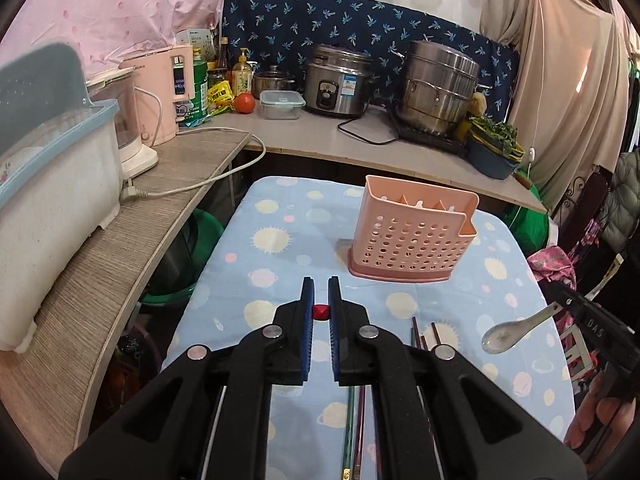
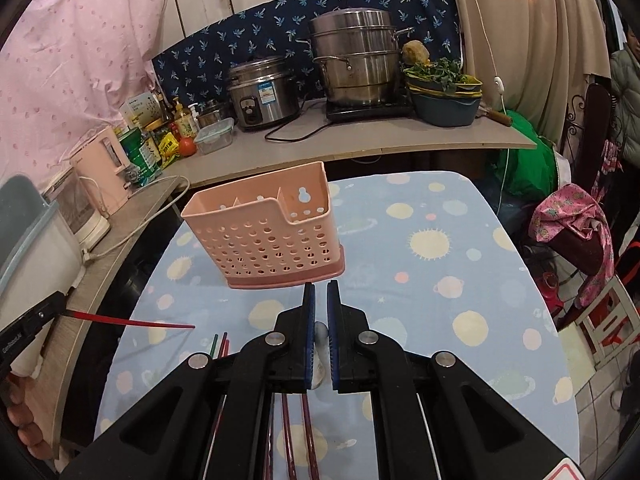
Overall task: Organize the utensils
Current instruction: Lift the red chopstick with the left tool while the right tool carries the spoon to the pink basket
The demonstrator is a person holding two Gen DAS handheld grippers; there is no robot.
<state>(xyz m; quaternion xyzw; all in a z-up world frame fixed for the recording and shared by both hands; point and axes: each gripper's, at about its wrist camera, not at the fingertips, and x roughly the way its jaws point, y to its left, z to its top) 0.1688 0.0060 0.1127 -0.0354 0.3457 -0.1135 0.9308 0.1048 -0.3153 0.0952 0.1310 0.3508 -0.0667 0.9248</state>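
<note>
Flanking pink holder: loose chopsticks, cluttered counter behind.

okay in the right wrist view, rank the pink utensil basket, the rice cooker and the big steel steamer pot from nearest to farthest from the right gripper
1. Pink utensil basket, on the table just ahead-left of the right gripper.
2. Rice cooker, on the back counter, left.
3. Steamer pot, back counter, right; nearly level with the cooker, hard to separate.

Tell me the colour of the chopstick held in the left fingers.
Red chopstick, clearest in the right wrist view.

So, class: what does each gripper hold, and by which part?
Left gripper: a red chopstick, gripped at one end. Right gripper: a white spoon, held by its handle end.
</note>
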